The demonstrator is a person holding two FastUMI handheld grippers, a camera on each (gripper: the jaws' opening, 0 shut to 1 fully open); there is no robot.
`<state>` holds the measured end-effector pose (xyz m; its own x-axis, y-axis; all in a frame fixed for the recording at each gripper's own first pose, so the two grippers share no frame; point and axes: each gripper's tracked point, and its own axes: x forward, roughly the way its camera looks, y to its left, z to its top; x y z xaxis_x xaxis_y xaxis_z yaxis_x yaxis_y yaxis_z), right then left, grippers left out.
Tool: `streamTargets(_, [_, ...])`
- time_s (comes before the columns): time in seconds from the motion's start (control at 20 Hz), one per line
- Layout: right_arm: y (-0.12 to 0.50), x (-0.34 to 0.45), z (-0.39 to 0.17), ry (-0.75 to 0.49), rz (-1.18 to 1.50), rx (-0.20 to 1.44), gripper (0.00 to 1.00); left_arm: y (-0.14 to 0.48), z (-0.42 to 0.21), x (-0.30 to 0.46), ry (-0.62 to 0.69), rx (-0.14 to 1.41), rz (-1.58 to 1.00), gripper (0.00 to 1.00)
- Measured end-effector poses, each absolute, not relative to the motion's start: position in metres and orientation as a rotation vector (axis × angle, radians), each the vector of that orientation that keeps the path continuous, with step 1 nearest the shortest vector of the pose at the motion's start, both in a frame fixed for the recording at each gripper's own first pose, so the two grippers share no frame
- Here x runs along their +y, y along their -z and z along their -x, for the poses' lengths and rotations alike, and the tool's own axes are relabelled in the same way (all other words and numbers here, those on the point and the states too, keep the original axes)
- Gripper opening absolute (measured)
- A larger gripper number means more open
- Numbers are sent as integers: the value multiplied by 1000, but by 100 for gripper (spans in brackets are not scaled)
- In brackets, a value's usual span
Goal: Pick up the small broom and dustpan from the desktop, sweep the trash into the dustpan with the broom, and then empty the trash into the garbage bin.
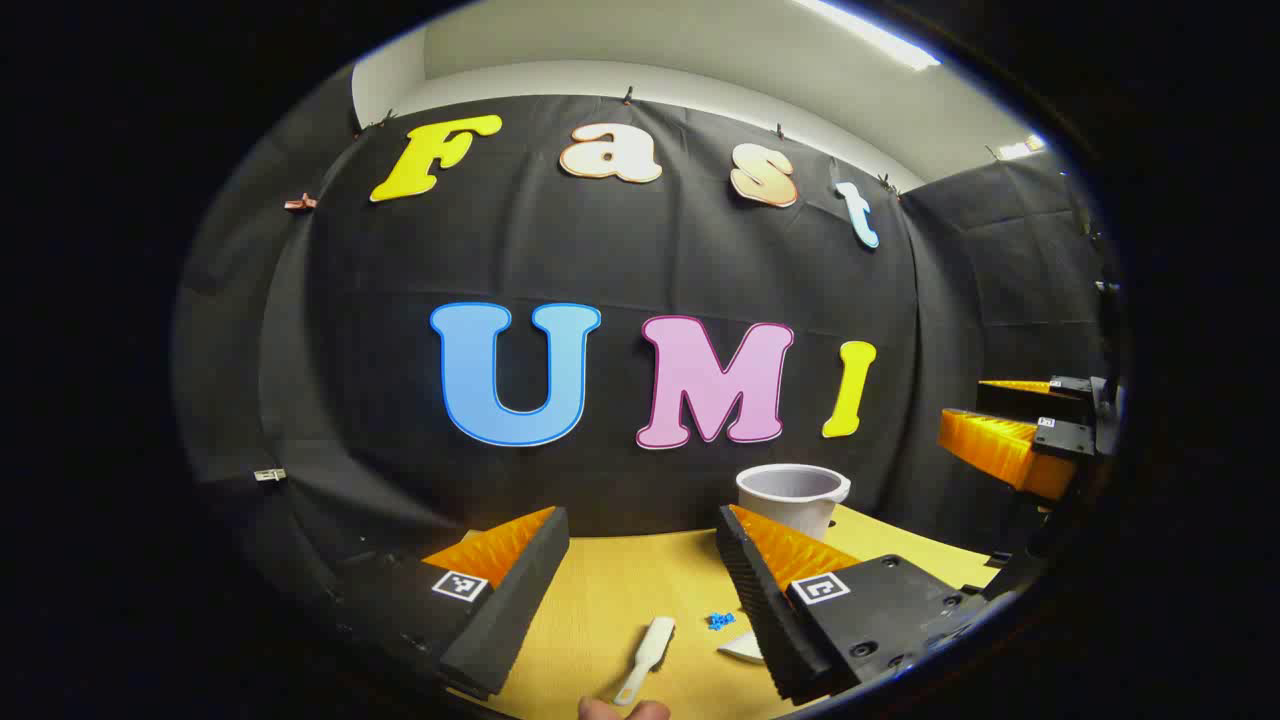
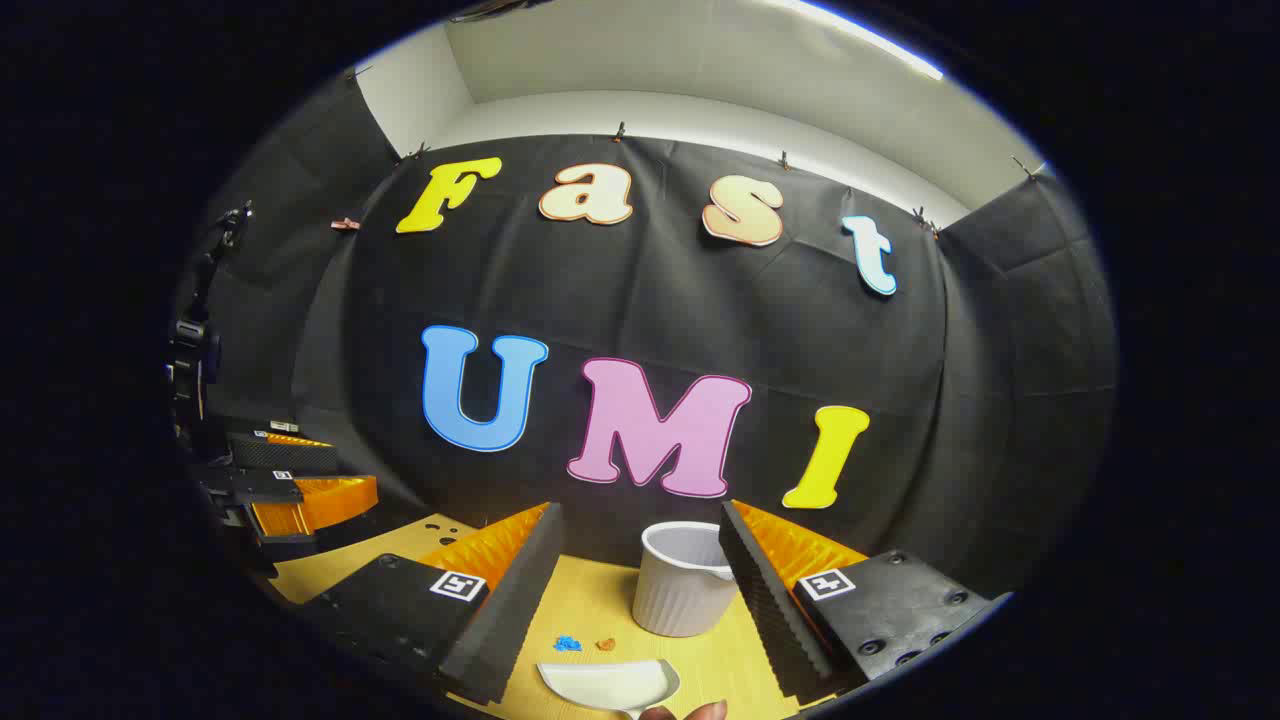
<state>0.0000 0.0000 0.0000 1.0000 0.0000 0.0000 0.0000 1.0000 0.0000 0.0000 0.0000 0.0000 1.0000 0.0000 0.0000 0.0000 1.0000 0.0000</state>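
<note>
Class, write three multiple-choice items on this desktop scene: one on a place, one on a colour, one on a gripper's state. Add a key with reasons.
1. Where does the white bin stand?
A. at the back of the desk, before the black cloth
B. on the floor
C. inside the dustpan

2. What colour is the dustpan?
A. red
B. white
C. green

3. How do the right gripper's fingers stand?
A. shut on the broom
B. shut on the bin
C. apart, holding nothing

Key: 1 A, it stands on the desk near the cloth; 2 B, its scoop looks white; 3 C, a wide gap shows between them.

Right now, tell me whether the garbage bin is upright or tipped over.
Upright. The garbage bin stands on its base on the desktop, open mouth facing up, behind the dustpan. Whether it holds anything: cannot tell.
</note>
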Motion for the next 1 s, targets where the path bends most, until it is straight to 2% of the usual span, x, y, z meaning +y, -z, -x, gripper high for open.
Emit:
streamTargets(0.75, [12,-3,3,-12,10,18,97,7,0,8,-18,5,-20,94])
streamTargets(0.85, [32,-3,6,-38,24,81,97,12,-1,8,-21,12,-25,94])
streamTargets(1.0, [87,-8,19,-84,36,269,97,19,-6,7,-30,32,-25,94])
